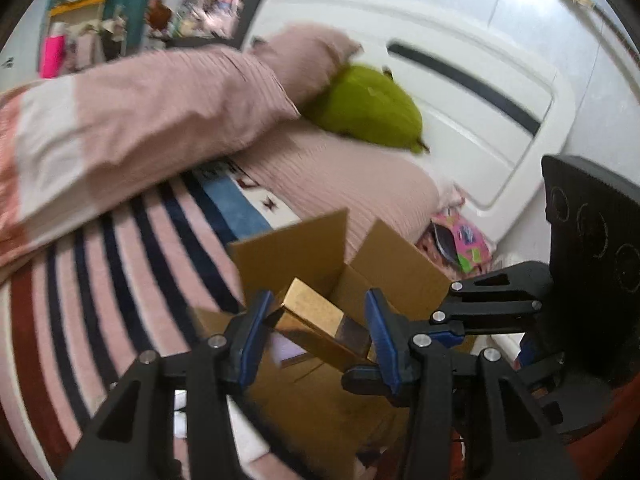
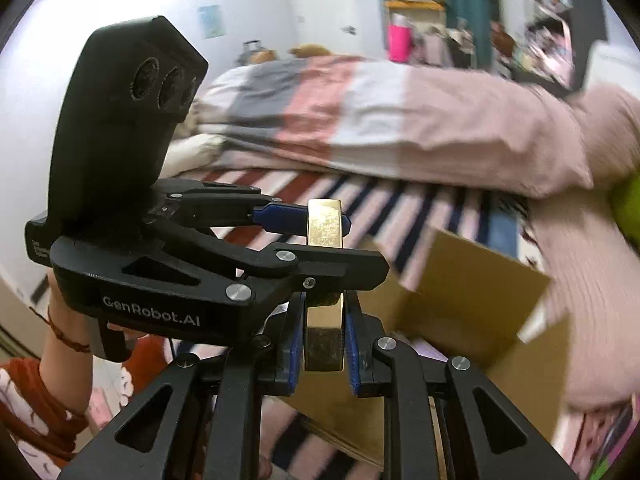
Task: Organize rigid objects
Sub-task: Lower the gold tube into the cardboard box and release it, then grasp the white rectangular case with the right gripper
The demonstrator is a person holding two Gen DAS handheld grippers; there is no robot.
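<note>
A long gold box (image 1: pixel 320 322) hangs over an open cardboard box (image 1: pixel 304 256) on the striped bed. In the left wrist view my left gripper (image 1: pixel 320 330) stands wide around the gold box with gaps on both sides. My right gripper (image 1: pixel 404 354) comes in from the right and pinches the box's near end. In the right wrist view my right gripper (image 2: pixel 323 338) is shut on the gold box (image 2: pixel 324 224), which points away from me. My left gripper (image 2: pixel 320 240) crosses from the left around the box's far part, over the cardboard box (image 2: pixel 472 292).
A striped blanket (image 1: pixel 132 264) covers the bed. A pink duvet (image 1: pixel 152 120) and a green plush (image 1: pixel 368 108) lie behind the cardboard box. A white headboard (image 1: pixel 480 120) stands at the right. Colourful items (image 1: pixel 460 244) lie by the pillow. Shelves (image 2: pixel 416 20) stand far back.
</note>
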